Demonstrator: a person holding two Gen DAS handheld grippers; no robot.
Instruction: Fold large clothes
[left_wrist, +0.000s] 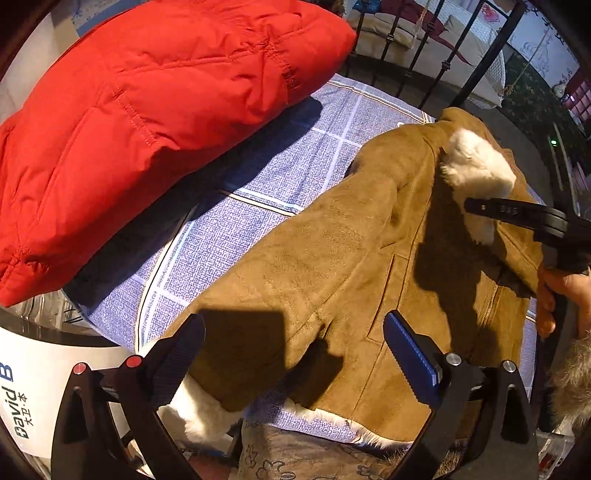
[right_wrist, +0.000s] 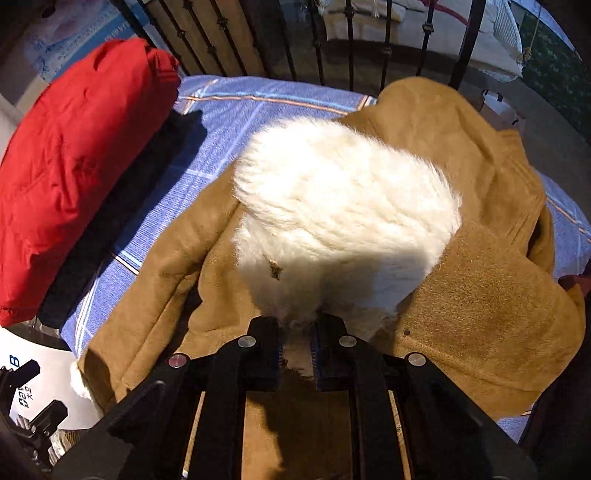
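Observation:
A tan suede jacket (left_wrist: 332, 266) with white fleece lining lies spread on the blue checked bedsheet (left_wrist: 280, 155). My left gripper (left_wrist: 295, 354) is open and empty, hovering over the jacket's lower left sleeve and hem. My right gripper (right_wrist: 297, 347) is shut on the jacket's white fleece collar flap (right_wrist: 343, 206) and holds it lifted above the jacket (right_wrist: 480, 302). The right gripper also shows in the left wrist view (left_wrist: 476, 206) at the fleece collar (left_wrist: 476, 162), with a hand behind it.
A folded red puffer jacket (left_wrist: 147, 122) lies on the sheet's left side, also in the right wrist view (right_wrist: 74, 158). A black metal bed rail (right_wrist: 332, 40) runs along the far edge. A white box (left_wrist: 33, 391) with printed letters sits at the lower left.

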